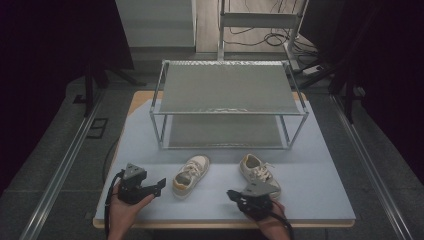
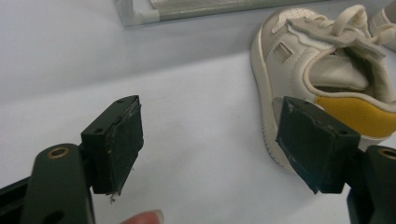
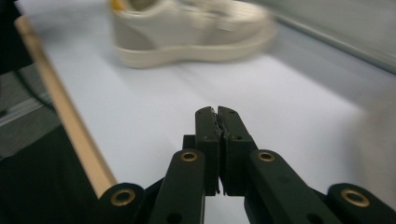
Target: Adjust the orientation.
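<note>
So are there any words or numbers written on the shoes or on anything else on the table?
None that can be read.
Left shoe: a small raised patch on its side, with no letters that can be made out.
Right shoe: too small and, in the right gripper view, too blurred to tell.
Metal rack, table, left gripper and right gripper: no writing visible.

This looks like a lab or test room set up for recording, not a home. A table [image 1: 320,200] with a pale cover stands alone on a grey floor [image 1: 60,145], with metal rails [image 1: 55,180] running along both sides. Dark curtains [image 1: 45,40] close off the left and right. Behind the table, loose cables [image 1: 260,37] lie on the floor by a metal frame [image 1: 260,20]. A bare 2-level metal rack [image 1: 227,90] sits on the table.
</note>
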The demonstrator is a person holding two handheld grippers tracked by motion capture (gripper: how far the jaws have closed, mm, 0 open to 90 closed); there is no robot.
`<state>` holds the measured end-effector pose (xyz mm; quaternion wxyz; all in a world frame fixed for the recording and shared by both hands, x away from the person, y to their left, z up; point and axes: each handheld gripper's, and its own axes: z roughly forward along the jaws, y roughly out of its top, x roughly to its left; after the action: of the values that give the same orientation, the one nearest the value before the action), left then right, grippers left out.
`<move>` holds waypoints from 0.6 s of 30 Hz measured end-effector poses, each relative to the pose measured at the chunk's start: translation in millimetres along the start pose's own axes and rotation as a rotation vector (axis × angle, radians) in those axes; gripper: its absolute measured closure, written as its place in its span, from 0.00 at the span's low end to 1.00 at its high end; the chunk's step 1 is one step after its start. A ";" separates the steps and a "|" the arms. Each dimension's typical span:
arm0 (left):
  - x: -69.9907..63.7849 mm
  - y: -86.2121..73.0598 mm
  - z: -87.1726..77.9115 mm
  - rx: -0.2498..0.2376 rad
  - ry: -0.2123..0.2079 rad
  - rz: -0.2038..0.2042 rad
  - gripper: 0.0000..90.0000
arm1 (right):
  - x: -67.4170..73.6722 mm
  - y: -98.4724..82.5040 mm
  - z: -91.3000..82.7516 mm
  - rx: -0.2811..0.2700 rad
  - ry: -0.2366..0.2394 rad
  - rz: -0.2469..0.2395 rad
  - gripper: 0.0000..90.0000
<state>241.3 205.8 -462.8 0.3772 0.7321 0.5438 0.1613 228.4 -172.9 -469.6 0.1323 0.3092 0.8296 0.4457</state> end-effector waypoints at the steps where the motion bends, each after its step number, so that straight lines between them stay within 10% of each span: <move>1: 0.1 0.0 -0.1 0.000 0.000 0.000 0.25 | -6.3 -5.0 -8.4 -0.008 -0.018 0.018 0.97; 8: -0.6 -0.7 2.9 0.013 0.000 0.004 0.25 | -41.5 -35.2 -42.8 -0.024 -0.111 0.123 0.97; 18: -1.6 -1.2 4.0 0.015 0.000 0.006 0.25 | -53.2 -42.7 -50.0 -0.024 -0.115 0.155 0.98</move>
<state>242.6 202.9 -466.1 0.3713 0.7367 0.5426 0.1582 227.9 -257.0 -479.3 0.1486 0.3961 0.7886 0.4462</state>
